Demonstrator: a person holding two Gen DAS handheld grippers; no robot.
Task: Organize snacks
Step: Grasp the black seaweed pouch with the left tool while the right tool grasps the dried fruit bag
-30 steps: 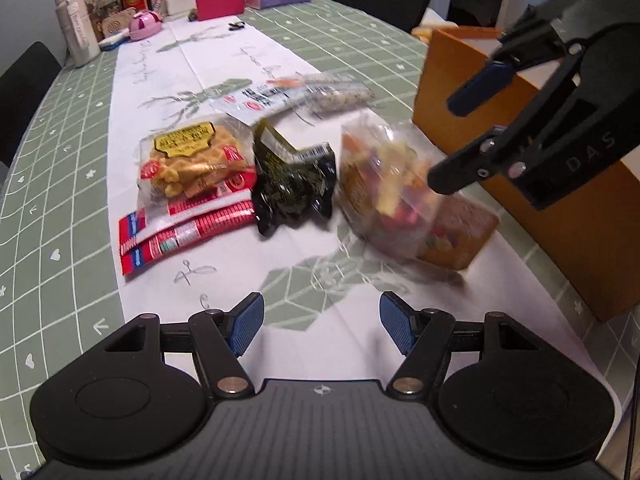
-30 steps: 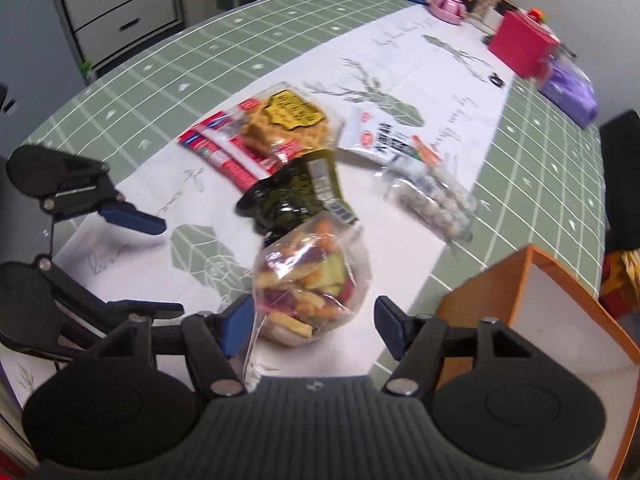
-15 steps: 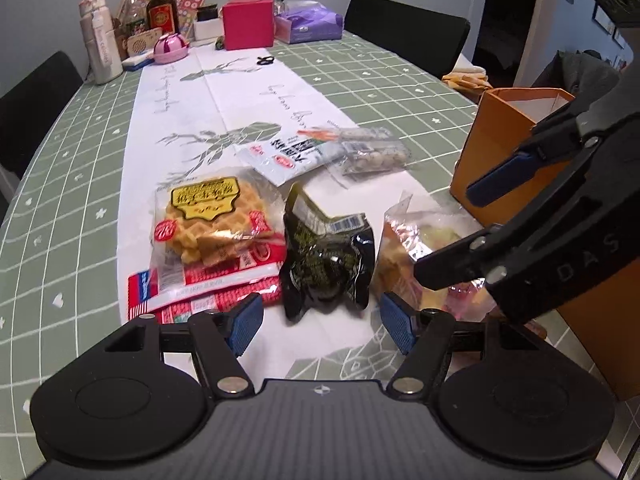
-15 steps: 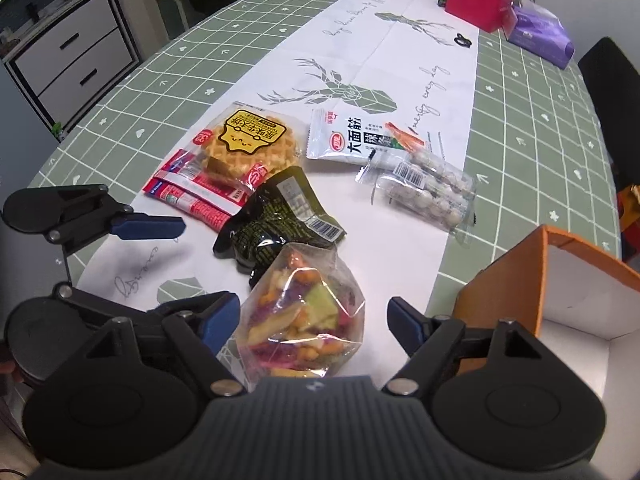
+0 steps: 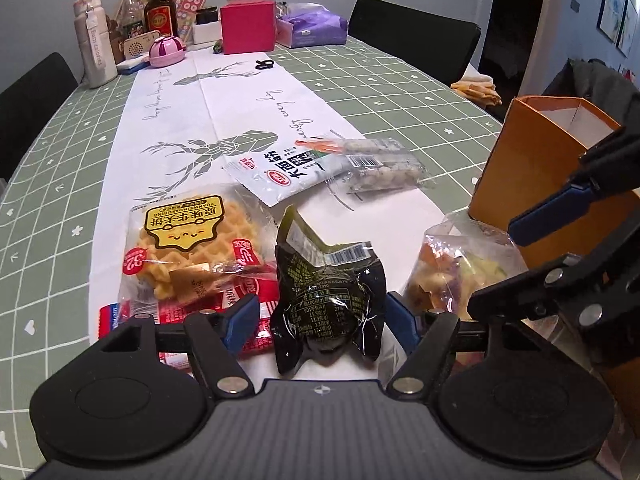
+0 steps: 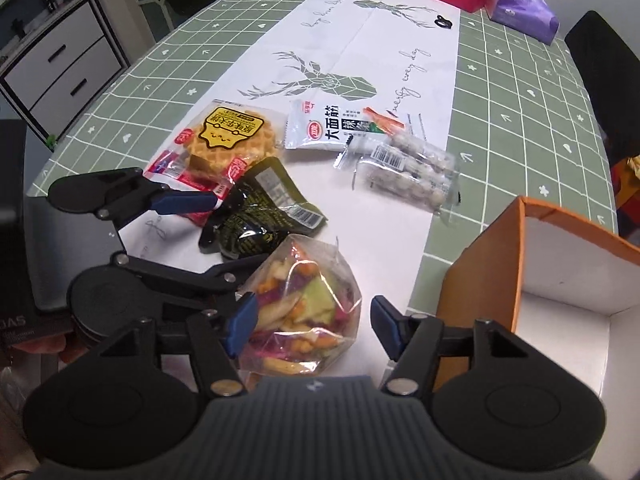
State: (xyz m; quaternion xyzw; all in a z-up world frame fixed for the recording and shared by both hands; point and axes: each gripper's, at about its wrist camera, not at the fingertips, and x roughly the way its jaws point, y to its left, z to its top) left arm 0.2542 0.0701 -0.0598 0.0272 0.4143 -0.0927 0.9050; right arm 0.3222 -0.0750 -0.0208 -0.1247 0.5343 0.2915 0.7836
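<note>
Several snack packs lie on the white runner. My left gripper (image 5: 320, 320) straddles a black foil packet (image 5: 328, 296); its jaws are opening and the pads stand just off the packet's sides. My right gripper (image 6: 312, 324) is closing around a clear bag of mixed coloured chips (image 6: 304, 304). Its left pad meets the bag's edge and the right pad is still apart from it. Beside that bag, on the right, stands an open orange box (image 6: 480, 280) with a white inside. A waffle pack (image 5: 188, 248) overlaps red packets (image 5: 256, 292) left of the black packet.
Farther along the runner lie a white packet (image 5: 288, 172) and a clear pack of pale balls (image 5: 384, 168). A pink box (image 5: 248, 28), a purple bag (image 5: 312, 26) and bottles (image 5: 160, 12) crowd the far end. Black chairs ring the table; drawers (image 6: 60, 68) stand off to the left.
My left gripper came forward and down until the black packet sat between its fingers. The right gripper rolled over the chip bag and its fingers drew closer together.
</note>
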